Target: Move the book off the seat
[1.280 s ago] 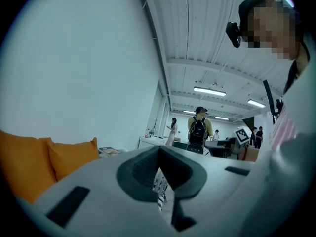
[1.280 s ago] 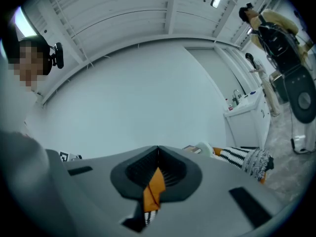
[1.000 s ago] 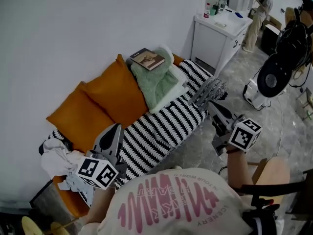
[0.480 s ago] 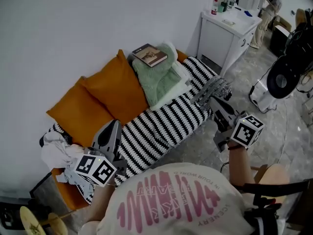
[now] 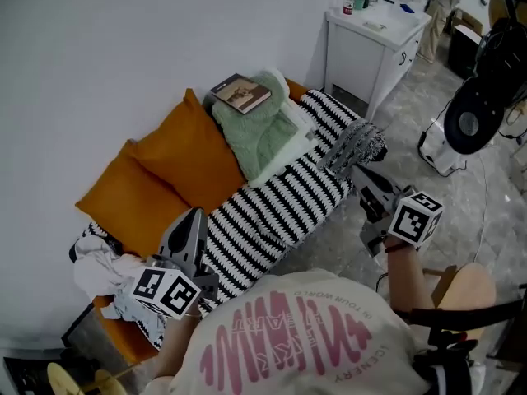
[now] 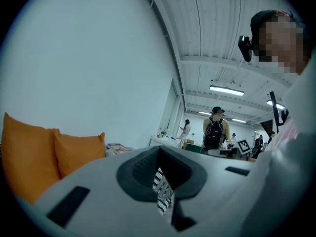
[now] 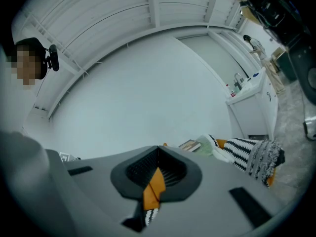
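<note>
Book not yet reached; both jaws closed
The book (image 5: 240, 95) rests far back on the green blanket (image 5: 262, 138), beyond reach; my left gripper (image 5: 192, 220) and right gripper (image 5: 368, 183) hover near, jaws together and empty.

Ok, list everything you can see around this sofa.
folded green blanket: one, green, sofa's far end
brown book: one, brown, on the green blanket
square orange cushions: two, orange, along sofa back
striped seat cover: one, black and white, over seat
crumpled white cloth: one, white, sofa's near end
white cabinet: one, white, beyond the sofa
round black fan: one, black, floor at right
left gripper: one, grey, shut, empty, over seat
right gripper: one, grey, shut, empty, beside seat edge
</note>
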`<action>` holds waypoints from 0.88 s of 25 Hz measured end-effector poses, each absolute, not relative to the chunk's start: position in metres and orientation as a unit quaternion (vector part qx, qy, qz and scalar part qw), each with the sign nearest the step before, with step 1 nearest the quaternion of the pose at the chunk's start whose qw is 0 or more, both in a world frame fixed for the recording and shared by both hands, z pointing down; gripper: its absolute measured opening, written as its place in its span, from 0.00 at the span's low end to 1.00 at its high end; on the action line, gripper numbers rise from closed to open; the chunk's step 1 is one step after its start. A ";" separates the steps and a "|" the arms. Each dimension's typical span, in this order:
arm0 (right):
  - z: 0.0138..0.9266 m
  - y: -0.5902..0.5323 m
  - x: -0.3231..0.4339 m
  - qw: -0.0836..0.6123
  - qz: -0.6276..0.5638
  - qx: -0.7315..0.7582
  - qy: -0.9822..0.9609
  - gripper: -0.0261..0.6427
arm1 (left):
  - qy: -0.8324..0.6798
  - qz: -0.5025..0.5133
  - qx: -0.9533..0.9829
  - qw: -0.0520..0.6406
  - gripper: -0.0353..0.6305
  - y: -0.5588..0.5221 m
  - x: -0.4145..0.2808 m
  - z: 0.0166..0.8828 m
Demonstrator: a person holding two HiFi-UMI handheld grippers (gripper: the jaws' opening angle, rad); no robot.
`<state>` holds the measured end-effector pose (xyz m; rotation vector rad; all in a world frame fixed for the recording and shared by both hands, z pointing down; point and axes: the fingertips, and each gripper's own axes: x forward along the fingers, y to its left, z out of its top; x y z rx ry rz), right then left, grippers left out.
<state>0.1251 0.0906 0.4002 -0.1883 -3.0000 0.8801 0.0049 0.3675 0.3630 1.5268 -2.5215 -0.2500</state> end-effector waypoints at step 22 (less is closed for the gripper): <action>0.426 0.072 0.122 0.030 0.293 -0.051 -0.954 0.06 | -0.846 -0.096 0.514 0.109 0.07 0.347 -0.003 0.369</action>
